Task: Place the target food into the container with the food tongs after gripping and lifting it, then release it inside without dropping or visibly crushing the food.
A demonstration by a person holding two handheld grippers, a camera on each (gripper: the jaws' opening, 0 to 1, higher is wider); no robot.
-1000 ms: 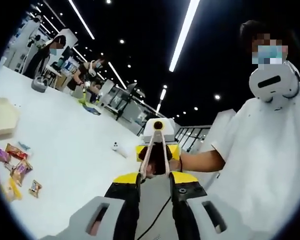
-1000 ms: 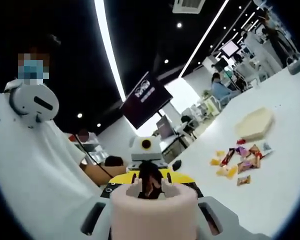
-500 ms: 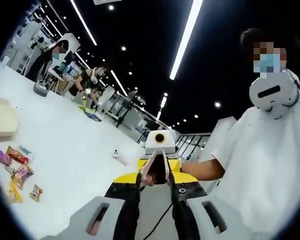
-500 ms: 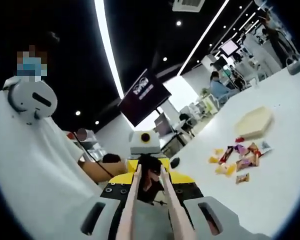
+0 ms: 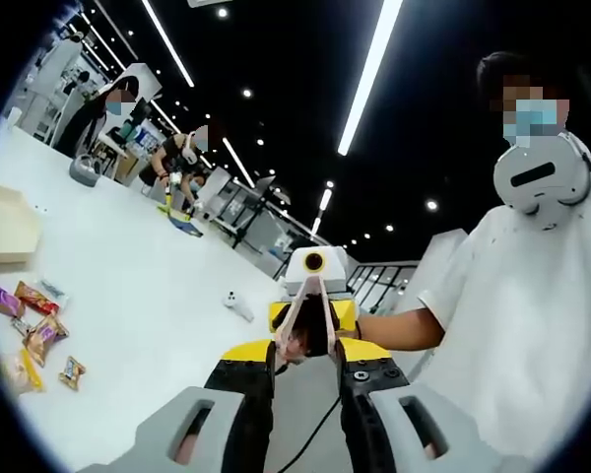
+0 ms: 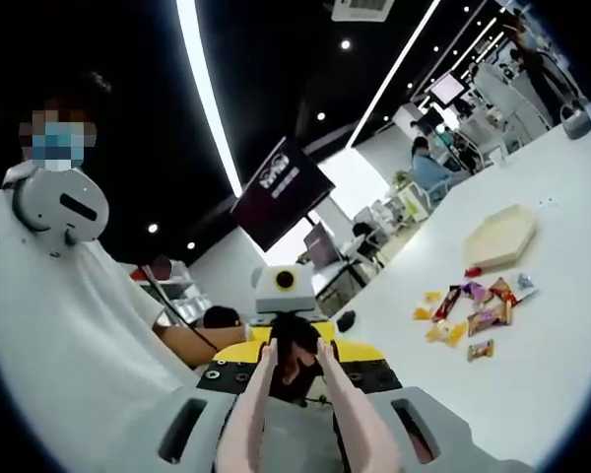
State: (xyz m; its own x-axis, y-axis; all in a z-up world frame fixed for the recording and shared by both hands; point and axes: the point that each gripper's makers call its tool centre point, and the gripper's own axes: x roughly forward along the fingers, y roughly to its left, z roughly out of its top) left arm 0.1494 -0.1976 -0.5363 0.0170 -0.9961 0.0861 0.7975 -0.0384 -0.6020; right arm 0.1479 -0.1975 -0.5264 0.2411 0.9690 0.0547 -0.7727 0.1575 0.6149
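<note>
Right gripper (image 6: 294, 394): pinches the pink food tongs (image 6: 305, 414) between its jaws; the arms run forward and nearly meet at the tips, which hold nothing.
Left gripper (image 5: 305, 370): jaws close together and parallel, with nothing visibly between them; whether they press on anything, I cannot tell.
Facing: the two grippers point at each other, raised off the table (image 5: 138, 296), probably a ready pose before reaching down.
Target food: wrapped snacks (image 6: 473, 315) lie scattered on the table, well apart from both grippers, untouched.
Container: a pale, shallow tray (image 6: 500, 236) sits just beyond the snacks, near enough for a short carry.
Progress: grasp not yet begun.
</note>
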